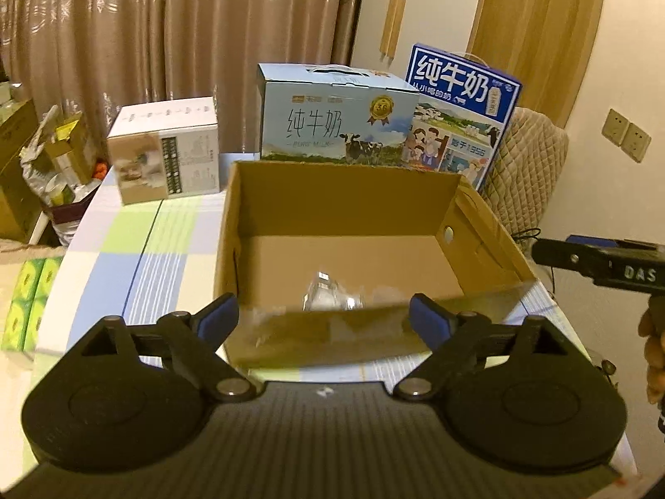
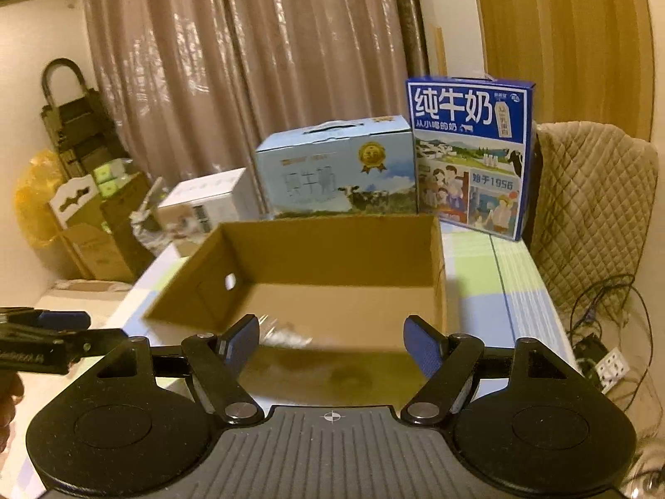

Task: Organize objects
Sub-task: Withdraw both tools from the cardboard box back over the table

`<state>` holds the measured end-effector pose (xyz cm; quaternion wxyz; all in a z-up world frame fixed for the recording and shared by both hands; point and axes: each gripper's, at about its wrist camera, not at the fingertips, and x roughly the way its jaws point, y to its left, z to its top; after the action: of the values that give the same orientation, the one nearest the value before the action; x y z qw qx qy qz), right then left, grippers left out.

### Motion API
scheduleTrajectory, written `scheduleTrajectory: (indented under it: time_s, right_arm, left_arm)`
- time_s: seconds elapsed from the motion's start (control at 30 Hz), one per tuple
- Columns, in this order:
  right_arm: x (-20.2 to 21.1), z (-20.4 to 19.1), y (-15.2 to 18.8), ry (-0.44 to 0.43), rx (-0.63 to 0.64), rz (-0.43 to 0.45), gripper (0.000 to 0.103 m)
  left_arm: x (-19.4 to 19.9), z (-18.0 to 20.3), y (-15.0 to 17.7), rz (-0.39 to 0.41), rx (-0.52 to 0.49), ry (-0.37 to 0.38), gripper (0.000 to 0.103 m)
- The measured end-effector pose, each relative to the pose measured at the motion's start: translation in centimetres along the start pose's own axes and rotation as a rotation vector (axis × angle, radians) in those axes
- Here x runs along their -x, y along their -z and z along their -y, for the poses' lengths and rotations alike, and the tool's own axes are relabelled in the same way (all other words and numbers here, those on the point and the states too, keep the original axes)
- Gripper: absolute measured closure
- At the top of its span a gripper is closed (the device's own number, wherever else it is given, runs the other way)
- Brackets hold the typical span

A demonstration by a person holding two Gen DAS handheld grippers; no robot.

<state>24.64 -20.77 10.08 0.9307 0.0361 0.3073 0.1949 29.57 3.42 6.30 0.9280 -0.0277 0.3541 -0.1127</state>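
Note:
An open brown cardboard box (image 1: 482,224) stands on the checked tablecloth, also in the right wrist view (image 2: 332,249). A small clear plastic item (image 1: 328,295) lies on its floor near the front wall; in the right wrist view it shows as a clear glint (image 2: 286,330). My left gripper (image 1: 324,316) is open and empty, just in front of the box's near wall. My right gripper (image 2: 332,334) is open and empty at the same wall, to the right. Each gripper shows at the edge of the other's view (image 1: 598,264) (image 2: 45,339).
Behind the box stand a light blue milk carton case (image 1: 336,118), a dark blue milk case (image 1: 461,112) and a white box (image 1: 166,151). A padded chair (image 2: 594,208) and cables (image 2: 602,324) are at the right. Boxes and clutter (image 1: 50,158) lie left of the table.

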Motion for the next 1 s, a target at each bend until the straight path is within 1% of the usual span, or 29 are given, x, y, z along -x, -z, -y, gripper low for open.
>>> scheduleTrajectory:
  time_s: [0.13, 0.27, 0.43, 0.53, 0.6, 0.77, 0.9, 1.0]
  right_arm:
    - [3.1, -1.5, 3.8, -0.005, 0.007, -0.004, 0.029]
    - [5.8, -2.4, 7.9, -0.008, -0.042, -0.024, 0.029]
    - [8.8, -3.2, 12.4, 0.034, -0.069, -0.033, 0.029]
    - [10.2, -3.4, 14.2, 0.059, -0.075, -0.043, 0.029]
    - [11.0, -3.5, 15.1, 0.073, -0.070, -0.051, 0.029]
    - [12.0, -3.4, 16.5, 0.087, -0.037, -0.067, 0.029]
    - [12.0, -2.7, 16.8, 0.107, -0.052, -0.055, 0.029]
    - [11.6, -2.2, 16.8, 0.118, -0.063, -0.056, 0.029]
  left_arm:
    - [3.5, 0.0, 2.7, 0.011, 0.002, -0.019, 0.014]
    - [7.0, 0.1, 5.9, 0.017, 0.006, -0.029, 0.013]
    - [10.2, 0.3, 9.8, 0.021, 0.015, -0.052, 0.012]
    - [11.4, 0.7, 11.9, 0.018, 0.009, -0.065, 0.012]
    - [11.8, 1.0, 13.0, 0.015, 0.008, -0.067, 0.012]
    - [12.7, 1.5, 15.3, 0.007, 0.056, -0.050, 0.012]
    - [13.0, 2.4, 16.2, -0.003, 0.040, -0.048, 0.012]
    - [12.8, 3.0, 16.3, -0.006, 0.026, -0.053, 0.012]
